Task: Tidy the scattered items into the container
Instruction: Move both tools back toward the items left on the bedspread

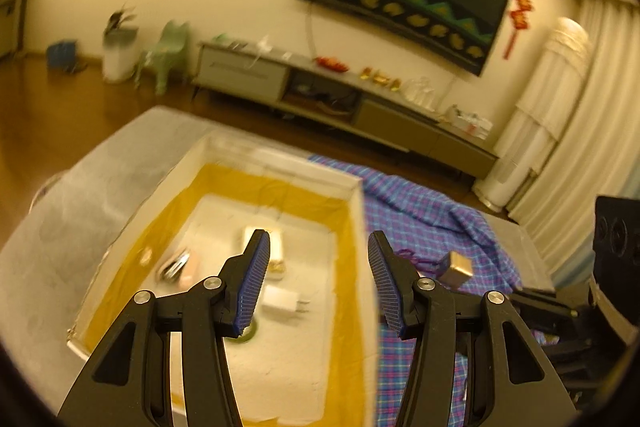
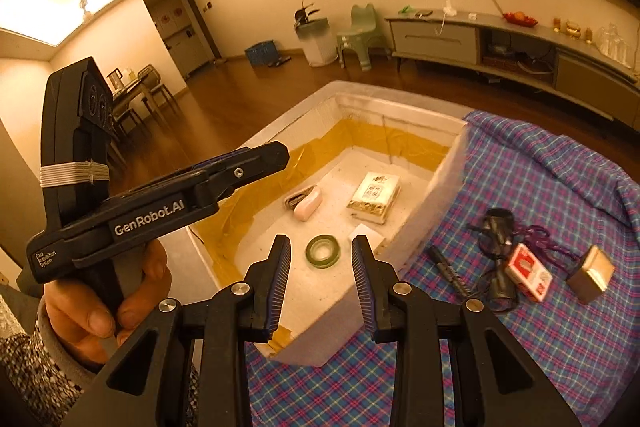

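The container (image 2: 448, 171) is a white foam box lined along its inner walls with yellow tape, standing on a worktop beside a blue-and-purple plaid cloth (image 2: 560, 163). Inside it lie a roll of green tape (image 2: 323, 251), a white charger plug (image 1: 282, 301), a pale packet with gold edging (image 2: 374, 197) and a small pink-and-white item (image 2: 308, 203).

Still on the cloth, to the right of the box wall: a black marker (image 2: 448, 271), a tangle of black cable (image 2: 498, 247), a red card pack (image 2: 528, 271), a purple cord (image 2: 540, 239) and a small tan box (image 2: 592, 273).

The left gripper (image 1: 318, 281) hangs above the box, jaws apart and empty. The right gripper (image 2: 320, 283) hovers over the near box corner, jaws apart, gripping nothing. The box wall stands between the right gripper and the scattered items.
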